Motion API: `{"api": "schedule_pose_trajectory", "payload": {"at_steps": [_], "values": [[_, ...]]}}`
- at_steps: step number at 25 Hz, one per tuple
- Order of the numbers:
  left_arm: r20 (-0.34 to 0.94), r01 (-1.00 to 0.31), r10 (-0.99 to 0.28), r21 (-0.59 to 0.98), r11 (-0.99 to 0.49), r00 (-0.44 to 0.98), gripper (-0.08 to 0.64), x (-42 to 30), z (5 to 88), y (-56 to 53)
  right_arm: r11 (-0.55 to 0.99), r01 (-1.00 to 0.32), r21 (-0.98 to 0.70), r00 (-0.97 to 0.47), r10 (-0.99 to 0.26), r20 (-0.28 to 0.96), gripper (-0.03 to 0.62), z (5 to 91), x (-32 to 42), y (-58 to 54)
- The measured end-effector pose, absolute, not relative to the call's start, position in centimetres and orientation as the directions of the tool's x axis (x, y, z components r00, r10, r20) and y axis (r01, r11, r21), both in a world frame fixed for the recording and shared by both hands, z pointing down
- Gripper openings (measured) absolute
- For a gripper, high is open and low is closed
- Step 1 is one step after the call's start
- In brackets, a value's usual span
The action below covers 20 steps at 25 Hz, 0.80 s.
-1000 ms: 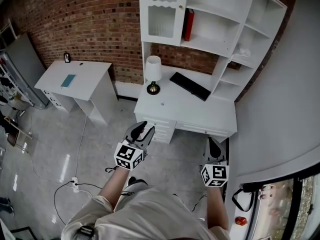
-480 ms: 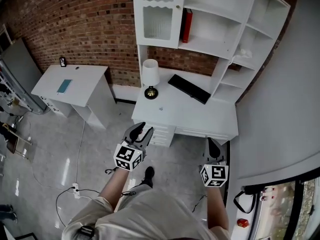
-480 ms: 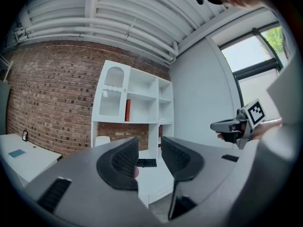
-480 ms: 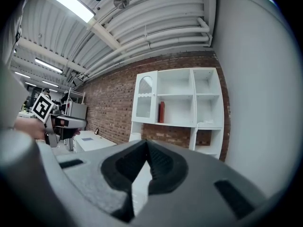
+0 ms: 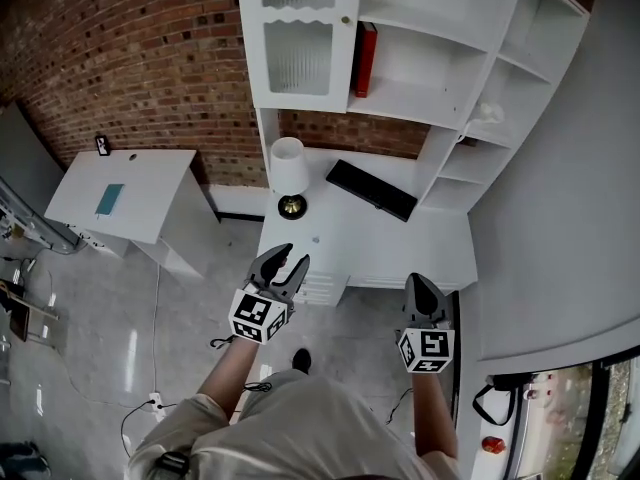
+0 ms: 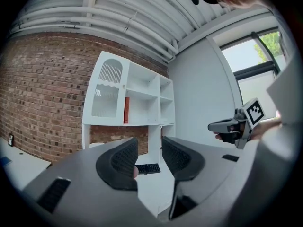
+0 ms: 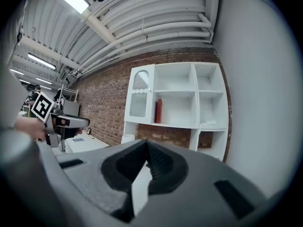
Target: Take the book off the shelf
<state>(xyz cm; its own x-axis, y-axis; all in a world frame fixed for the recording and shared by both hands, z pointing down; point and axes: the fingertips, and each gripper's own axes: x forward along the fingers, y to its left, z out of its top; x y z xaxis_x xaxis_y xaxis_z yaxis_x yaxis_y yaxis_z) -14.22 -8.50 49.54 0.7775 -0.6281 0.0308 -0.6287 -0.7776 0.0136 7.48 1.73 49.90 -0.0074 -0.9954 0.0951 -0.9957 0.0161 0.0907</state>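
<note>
Left gripper (image 5: 295, 257): jaws apart, just opened further, empty. Right gripper (image 5: 419, 280): jaws together, empty. Book (image 5: 365, 58) stands upright on shelf (image 5: 420, 93).

Both forearms (image 5: 226, 372) extended. The left hand-held gripper (image 5: 288, 260) is level, jaws apart, just opened slightly further, nothing between. The right hand-held gripper (image 5: 418, 280) is level, jaws together, empty.

The head view's upper edge crops the shelf (image 5: 425, 93), whose small white object (image 5: 487, 111) is unidentifiable.
</note>
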Motion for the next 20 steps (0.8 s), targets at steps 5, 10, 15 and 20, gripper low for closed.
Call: {"api": "schedule_pose_trajectory", "payload": {"at_steps": [5, 10, 15, 20], "values": [[0.033, -0.603, -0.602, 0.021, -0.798, 0.798, 0.143, -13.7, 49.7, -13.8, -0.013, -0.995, 0.098, 0.022, -0.995, 0.095, 0.002, 49.6, 7.6, -2.8], [0.027, -0.575, -0.574, 0.019, -0.818, 0.818, 0.143, -13.3, 49.5, -18.1, -0.033, -0.993, 0.110, 0.043, -0.995, 0.092, 0.002, 49.3, 7.5, -6.6], [0.026, -0.554, -0.553, 0.015, -0.833, 0.833, 0.143, -13.0, 49.4, -21.1, -0.062, -0.993, 0.100, 0.069, -0.995, 0.075, 0.002, 48.3, 8.3, -9.2], [0.032, -0.548, -0.547, 0.020, -0.836, 0.836, 0.143, -12.0, 49.5, -23.2, -0.077, -0.992, 0.095, 0.085, -0.993, 0.083, 0.002, 48.3, 9.6, -11.0]]}}
